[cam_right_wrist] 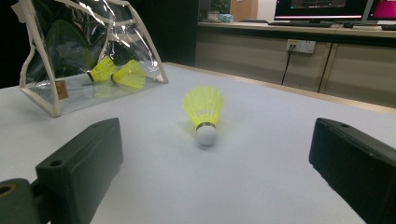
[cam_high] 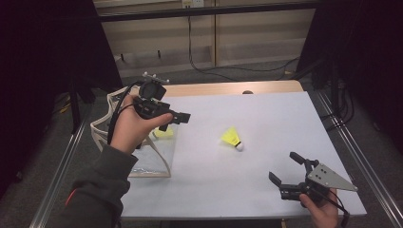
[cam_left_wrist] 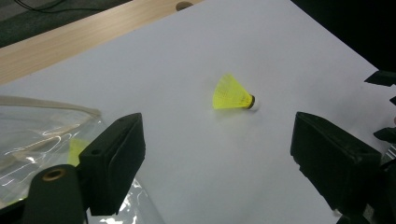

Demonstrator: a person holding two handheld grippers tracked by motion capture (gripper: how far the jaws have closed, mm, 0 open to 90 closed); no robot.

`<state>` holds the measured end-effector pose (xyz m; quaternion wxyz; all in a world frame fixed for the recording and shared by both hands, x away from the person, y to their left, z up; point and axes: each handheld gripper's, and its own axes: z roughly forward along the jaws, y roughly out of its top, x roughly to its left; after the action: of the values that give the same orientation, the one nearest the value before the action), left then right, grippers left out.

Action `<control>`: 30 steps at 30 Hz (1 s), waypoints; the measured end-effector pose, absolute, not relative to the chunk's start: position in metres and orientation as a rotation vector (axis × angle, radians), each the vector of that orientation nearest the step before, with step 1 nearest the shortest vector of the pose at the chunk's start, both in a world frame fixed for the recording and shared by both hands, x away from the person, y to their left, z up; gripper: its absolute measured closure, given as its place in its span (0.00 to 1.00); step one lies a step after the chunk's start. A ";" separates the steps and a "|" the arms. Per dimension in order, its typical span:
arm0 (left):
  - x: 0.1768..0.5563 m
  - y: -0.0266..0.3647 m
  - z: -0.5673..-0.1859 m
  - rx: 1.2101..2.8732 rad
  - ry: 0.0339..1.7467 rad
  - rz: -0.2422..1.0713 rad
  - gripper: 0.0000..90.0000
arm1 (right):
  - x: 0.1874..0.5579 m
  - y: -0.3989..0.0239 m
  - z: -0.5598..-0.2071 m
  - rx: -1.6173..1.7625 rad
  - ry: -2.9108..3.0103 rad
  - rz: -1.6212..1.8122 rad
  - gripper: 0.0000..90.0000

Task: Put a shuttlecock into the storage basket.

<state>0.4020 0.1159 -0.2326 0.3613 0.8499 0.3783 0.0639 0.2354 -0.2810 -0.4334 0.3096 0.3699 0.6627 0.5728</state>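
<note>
1. A yellow shuttlecock (cam_high: 232, 138) lies on its side near the middle of the white counter (cam_high: 266, 118), with its white cork toward the person's side. It is touched by nothing.
2. In the left gripper view the shuttlecock (cam_left_wrist: 232, 94) lies ahead of the jaws, between their lines but well beyond the tips.
3. In the right gripper view the shuttlecock (cam_right_wrist: 204, 112) lies ahead with its cork nearest the camera. It is framed between the two jaws but short of them.
4. The left gripper (cam_high: 178, 118) is held in a hand (cam_high: 130, 128) above the counter's left part, just over the bag, and points toward the shuttlecock. Its jaws stand wide with nothing between them.
5. The right gripper (cam_high: 285, 168) sits low at the near right of the counter, held by a hand (cam_high: 323, 209) at the bottom edge. Its jaws are also spread wide and hold nothing. They aim up and left toward the shuttlecock, from which they stand well apart.
6. A clear bag (cam_high: 152, 159) with a cream trim lies at the counter's left edge. In the right gripper view the bag (cam_right_wrist: 46, 70) holds two more yellow shuttlecocks (cam_right_wrist: 116, 72), which lie side by side and seem to touch, though glare on the plastic makes that hard to settle.
7. A strip of bare wood (cam_high: 228, 88) shows along the counter's far edge.
</note>
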 end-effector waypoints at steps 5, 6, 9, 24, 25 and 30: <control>0.402 0.110 -0.238 2.186 0.968 0.159 0.20 | 0.235 -0.281 -0.433 0.978 1.751 1.516 0.03; 0.402 0.109 -0.239 2.188 0.963 0.153 0.20 | 0.235 -0.281 -0.433 0.976 1.755 1.513 0.03; 0.401 0.106 -0.242 2.189 0.958 0.144 0.20 | 0.235 -0.280 -0.433 0.977 1.756 1.513 0.03; 0.398 0.093 -0.255 2.202 0.931 0.120 0.19 | 0.236 -0.280 -0.433 0.970 1.756 1.510 0.03; 0.398 0.093 -0.255 2.204 0.925 0.119 0.19 | 0.235 -0.280 -0.433 0.971 1.755 1.510 0.03; 0.397 0.090 -0.258 2.203 0.921 0.111 0.19 | 0.236 -0.280 -0.433 0.974 1.758 1.510 0.03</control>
<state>0.3972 0.0900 -0.2585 0.3668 0.8574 0.3584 0.0431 0.2355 -0.2802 -0.4333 0.3090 0.3686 0.6651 0.5713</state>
